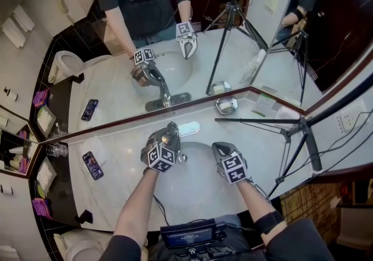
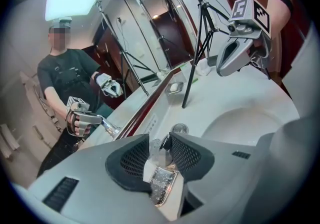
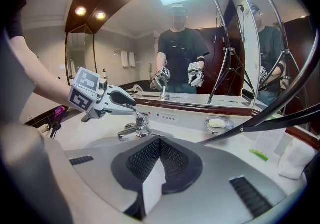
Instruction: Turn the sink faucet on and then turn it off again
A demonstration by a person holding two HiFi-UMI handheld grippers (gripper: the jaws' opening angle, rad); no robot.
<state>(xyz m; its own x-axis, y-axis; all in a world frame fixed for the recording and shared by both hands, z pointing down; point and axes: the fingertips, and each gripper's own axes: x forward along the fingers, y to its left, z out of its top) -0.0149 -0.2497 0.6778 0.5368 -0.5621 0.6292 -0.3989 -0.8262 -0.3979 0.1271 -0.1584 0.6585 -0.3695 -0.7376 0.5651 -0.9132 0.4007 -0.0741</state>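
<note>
At the back rim of the white oval sink basin (image 1: 198, 185), set in the pale marble tabletop (image 1: 109, 191), stands the chrome single-lever faucet (image 3: 131, 129). The left tongs (image 2: 160, 144) pinch its lever (image 2: 162, 185) and cover most of it from above. The spout underneath barely shows, and I cannot tell whether water runs. The right tongs (image 3: 159, 143) hang over the basin, pressed together with nothing between them.
</note>
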